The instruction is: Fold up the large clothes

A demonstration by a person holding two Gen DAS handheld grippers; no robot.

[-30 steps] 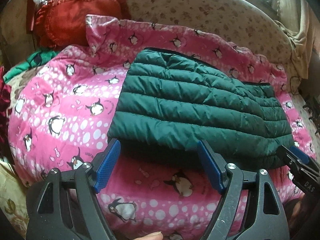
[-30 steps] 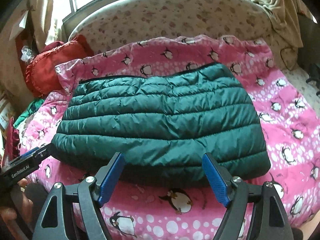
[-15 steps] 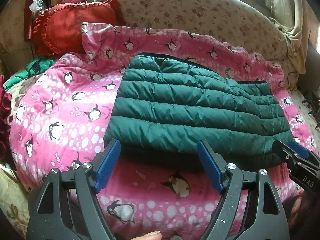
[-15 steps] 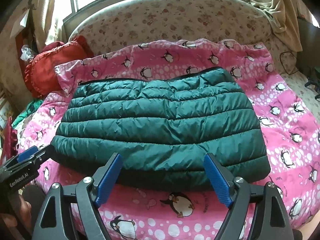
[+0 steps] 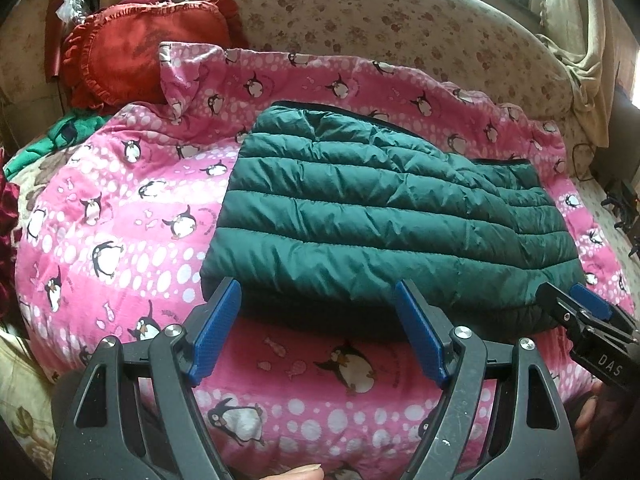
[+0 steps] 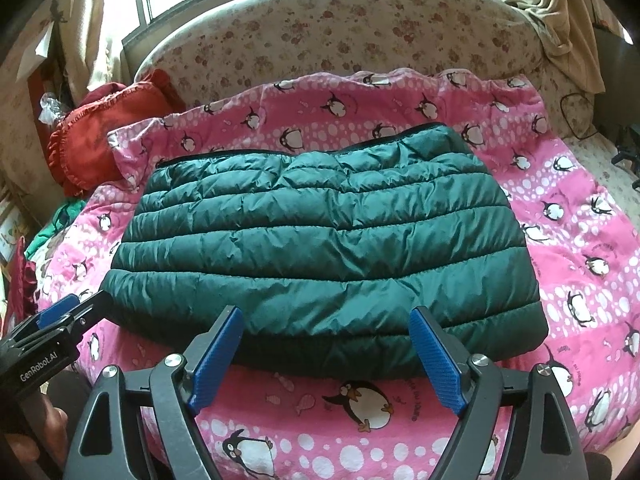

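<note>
A dark green quilted puffer jacket (image 5: 380, 216) lies folded into a flat rectangle on the pink penguin blanket (image 5: 120, 208); it also fills the middle of the right wrist view (image 6: 320, 248). My left gripper (image 5: 320, 332) is open and empty, just short of the jacket's near edge towards its left end. My right gripper (image 6: 324, 352) is open and empty, just short of the near edge at the middle. Each gripper shows in the other's view: the right one at the jacket's right corner (image 5: 584, 316), the left one at its left corner (image 6: 64, 320).
A red ruffled pillow (image 5: 132, 56) and green clothes (image 5: 60, 136) lie at the far left. A floral padded headboard (image 6: 340, 32) curves behind the blanket. Beige cloth (image 6: 568, 24) hangs at the far right, with a black cable (image 6: 576, 116) below it.
Both grippers have drawn back and up a little from the jacket's near edge, jaws still open. The jacket has not moved.
</note>
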